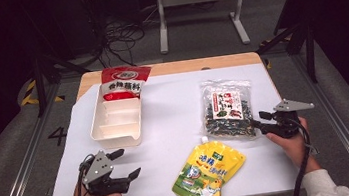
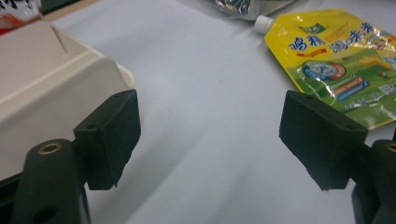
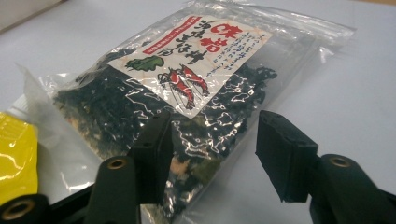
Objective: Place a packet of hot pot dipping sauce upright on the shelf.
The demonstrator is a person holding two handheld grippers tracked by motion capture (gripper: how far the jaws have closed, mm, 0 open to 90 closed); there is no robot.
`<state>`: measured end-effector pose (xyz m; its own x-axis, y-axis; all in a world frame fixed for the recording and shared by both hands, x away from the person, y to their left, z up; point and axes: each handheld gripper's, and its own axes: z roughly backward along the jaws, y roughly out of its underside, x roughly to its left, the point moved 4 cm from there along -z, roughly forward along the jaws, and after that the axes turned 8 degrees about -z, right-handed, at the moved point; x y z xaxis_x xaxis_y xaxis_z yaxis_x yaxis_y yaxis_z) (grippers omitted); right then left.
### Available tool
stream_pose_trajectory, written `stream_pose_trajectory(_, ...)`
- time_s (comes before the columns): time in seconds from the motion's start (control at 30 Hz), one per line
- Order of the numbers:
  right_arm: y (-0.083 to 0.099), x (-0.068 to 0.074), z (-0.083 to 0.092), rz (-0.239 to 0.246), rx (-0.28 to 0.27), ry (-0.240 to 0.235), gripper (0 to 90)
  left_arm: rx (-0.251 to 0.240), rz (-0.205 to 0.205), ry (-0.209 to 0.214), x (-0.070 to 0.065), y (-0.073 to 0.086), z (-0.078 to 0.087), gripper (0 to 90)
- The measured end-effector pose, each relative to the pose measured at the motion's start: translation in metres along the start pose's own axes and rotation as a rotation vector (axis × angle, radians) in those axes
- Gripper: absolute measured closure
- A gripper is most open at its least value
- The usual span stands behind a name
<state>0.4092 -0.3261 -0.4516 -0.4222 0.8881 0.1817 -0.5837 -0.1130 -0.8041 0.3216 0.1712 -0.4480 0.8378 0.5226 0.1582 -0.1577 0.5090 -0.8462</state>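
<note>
Nearest the camera, at lower centre of the high view, a yellow spouted pouch (image 1: 208, 174) is seen flat on the white sheet (image 1: 169, 113). At lower left the left gripper (image 1: 124, 165) is held open and empty. At right the right gripper (image 1: 261, 120) is held open against the edge of a clear bag (image 1: 227, 108) of dark dried seaweed. At upper left, a red packet (image 1: 123, 82) is propped in the cream divided tray (image 1: 116, 130); the nearer compartments hold nothing.

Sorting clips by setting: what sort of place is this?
Likely a lab or recording workspace: a paper-covered table, loose cables on the floor behind, and black framing around it.
</note>
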Motion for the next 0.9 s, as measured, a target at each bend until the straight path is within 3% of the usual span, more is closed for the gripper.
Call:
stream_pose_trajectory(0.17, -0.002, -0.001, -0.020, -0.019, 0.039, 0.000, 39.2, 0.036, -0.013, 0.022, -0.004, 0.006, -0.010, 20.3)
stream_pose_trajectory(0.23, -0.001, -0.002, -0.028, -0.042, 0.080, -0.001, 33.1, 0.042, -0.011, 0.033, -0.006, 0.007, -0.014, 20.1)
stream_pose_trajectory(0.37, -0.004, -0.004, -0.034, -0.057, 0.080, 0.001, 31.2, 0.075, -0.032, 0.049, -0.009, 0.011, -0.020, 19.6)
stream_pose_trajectory(0.47, -0.003, -0.010, -0.039, -0.146, 0.113, -0.037, 25.5, 0.099, -0.051, 0.053, -0.011, 0.012, -0.023, 19.1)
stream_pose_trajectory(0.53, -0.002, -0.013, -0.042, -0.193, 0.128, -0.058, 23.8, 0.087, -0.041, 0.064, -0.011, 0.011, -0.023, 19.0)
stream_pose_trajectory(0.63, -0.003, -0.014, -0.043, -0.192, 0.140, -0.073, 23.7, 0.087, -0.040, 0.069, -0.011, 0.011, -0.024, 18.9)
stream_pose_trajectory(0.7, -0.005, -0.013, -0.045, -0.189, 0.152, -0.075, 26.3, 0.098, -0.042, 0.070, -0.011, 0.012, -0.025, 18.9)
stream_pose_trajectory(0.77, -0.005, -0.010, -0.046, -0.199, 0.163, -0.096, 36.5, 0.098, -0.035, 0.075, -0.010, 0.012, -0.026, 18.9)
stream_pose_trajectory(0.8, -0.005, -0.009, -0.046, -0.218, 0.176, -0.141, 44.5, 0.094, -0.036, 0.078, -0.010, 0.012, -0.027, 18.9)
stream_pose_trajectory(0.9, -0.005, -0.009, -0.047, -0.229, 0.180, -0.163, 47.8, 0.108, -0.032, 0.082, -0.010, 0.013, -0.031, 18.8)
